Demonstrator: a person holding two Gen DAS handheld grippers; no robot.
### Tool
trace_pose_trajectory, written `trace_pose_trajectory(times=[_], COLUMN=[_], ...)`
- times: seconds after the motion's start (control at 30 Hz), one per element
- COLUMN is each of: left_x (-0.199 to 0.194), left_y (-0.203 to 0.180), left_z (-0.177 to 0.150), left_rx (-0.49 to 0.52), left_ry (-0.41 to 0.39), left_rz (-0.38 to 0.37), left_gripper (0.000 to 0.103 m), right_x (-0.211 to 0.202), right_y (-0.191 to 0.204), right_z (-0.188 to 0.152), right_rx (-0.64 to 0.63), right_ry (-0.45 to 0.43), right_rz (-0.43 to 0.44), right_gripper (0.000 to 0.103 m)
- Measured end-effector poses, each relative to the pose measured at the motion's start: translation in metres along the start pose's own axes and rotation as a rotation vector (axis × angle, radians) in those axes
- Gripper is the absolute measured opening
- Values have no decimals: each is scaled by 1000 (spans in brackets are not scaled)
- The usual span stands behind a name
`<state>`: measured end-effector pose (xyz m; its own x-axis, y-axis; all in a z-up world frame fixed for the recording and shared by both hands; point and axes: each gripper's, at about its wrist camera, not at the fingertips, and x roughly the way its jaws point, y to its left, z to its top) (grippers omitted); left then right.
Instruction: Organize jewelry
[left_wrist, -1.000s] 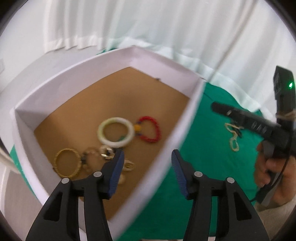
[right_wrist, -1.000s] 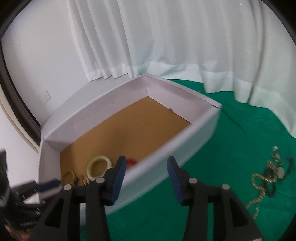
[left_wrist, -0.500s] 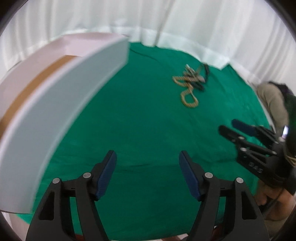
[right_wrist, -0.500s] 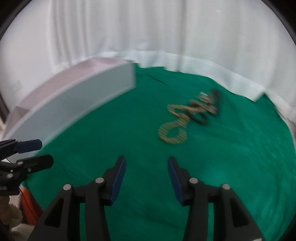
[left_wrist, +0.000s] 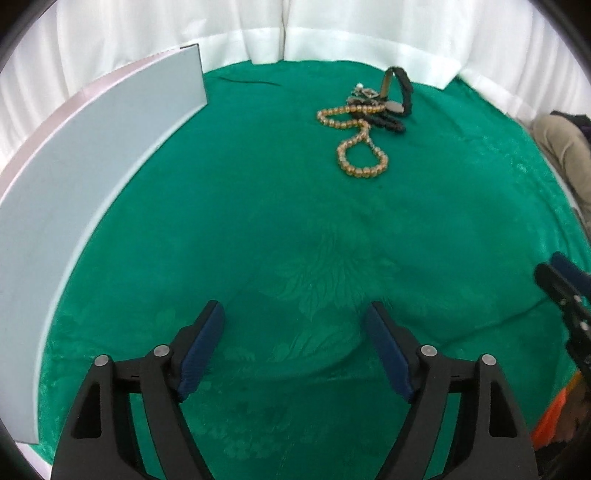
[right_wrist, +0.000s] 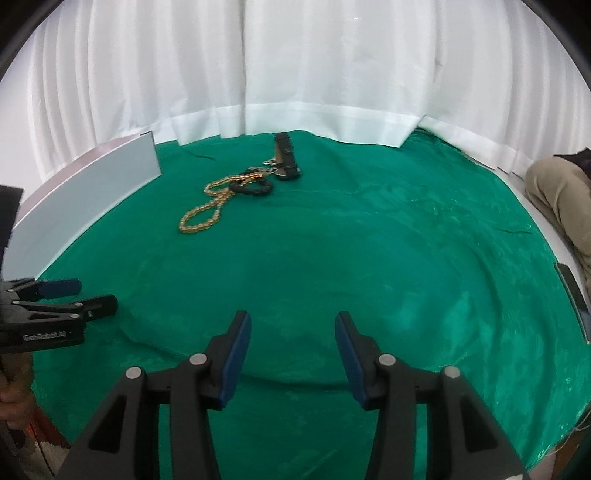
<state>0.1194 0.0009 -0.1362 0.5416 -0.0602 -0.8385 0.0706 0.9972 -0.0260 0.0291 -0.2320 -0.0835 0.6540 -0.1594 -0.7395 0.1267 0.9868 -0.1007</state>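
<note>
In the left wrist view, the left claw (left_wrist: 293, 341) is released and holds nothing; the amber bead necklace (left_wrist: 360, 147) lies well ahead, right of the white box (left_wrist: 92, 155). In the right wrist view, the right claw (right_wrist: 291, 352) is released too. I think one strand should be pinched low, apart from the black bracelet (right_wrist: 253, 188).

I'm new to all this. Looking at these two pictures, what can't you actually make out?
- Inside of the box: both views show only its outer wall.
- Jewelry pile: too small and tangled in both views to count pieces behind the bead necklace.
- Right claw: cut off by the left view's edge.
- Person's leg: cut off at the right view's edge.
</note>
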Motion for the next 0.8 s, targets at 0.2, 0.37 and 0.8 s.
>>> trace_pose_trajectory(times=[0.2, 0.37, 0.8], left_x=[5, 11, 12], left_y=[-1, 4, 3], left_z=[2, 2, 1], left_rx=[-6, -52, -29], left_ry=[-9, 3, 8], left_rz=[34, 30, 22], left_gripper=[95, 102, 103], right_x=[3, 1, 3], right_y=[-6, -6, -12], right_z=[-8, -12, -14], right_rx=[15, 20, 38], right_ry=[1, -3, -36], right_rz=[13, 8, -16], right_gripper=[48, 58, 58])
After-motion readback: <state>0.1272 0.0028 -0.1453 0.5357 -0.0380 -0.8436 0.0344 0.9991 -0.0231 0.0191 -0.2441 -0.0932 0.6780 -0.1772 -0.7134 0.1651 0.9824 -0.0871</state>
